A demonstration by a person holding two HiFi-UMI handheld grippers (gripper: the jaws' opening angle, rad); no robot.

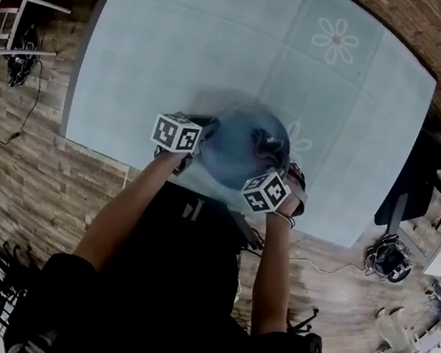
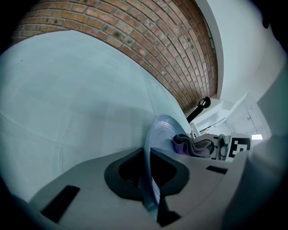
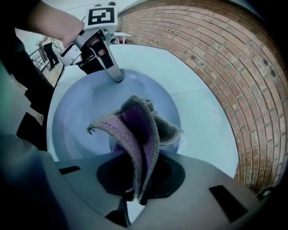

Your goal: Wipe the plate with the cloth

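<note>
Right gripper view: the blue plate (image 3: 85,117) filled most of the frame, its face turned towards me, and the cloth (image 3: 141,130) lay bunched against its middle. The cloth was grey outside and purple inside, folded into a loose wad. The right gripper (image 3: 135,197) was clenched on the wad's lower end, and the free folds spread onto the plate. The left gripper (image 3: 118,77) was clamped on the plate's far rim. Its own view showed that rim edge-on, pinched between the jaws.

Head view: the plate sat between the two grippers, near the front edge of the pale table (image 1: 186,38), and was blurred. I could not tell whether it rested on the table or hung just above it. Brickwork showed beyond the table.

Judgement: wiping was under way at the centre of the plate.

Notes for doing it well:
- Hold the left clamp firm and quiet, since the plate is gripped at the rim alone.
- Press lightly, so the plate does not lever out of that clamp.
- Work in circles from the centre outward.
- Let only cloth, never the jaw tips, meet the plate.
- The patch under the left jaws would need a fresh grip to reach.
</note>
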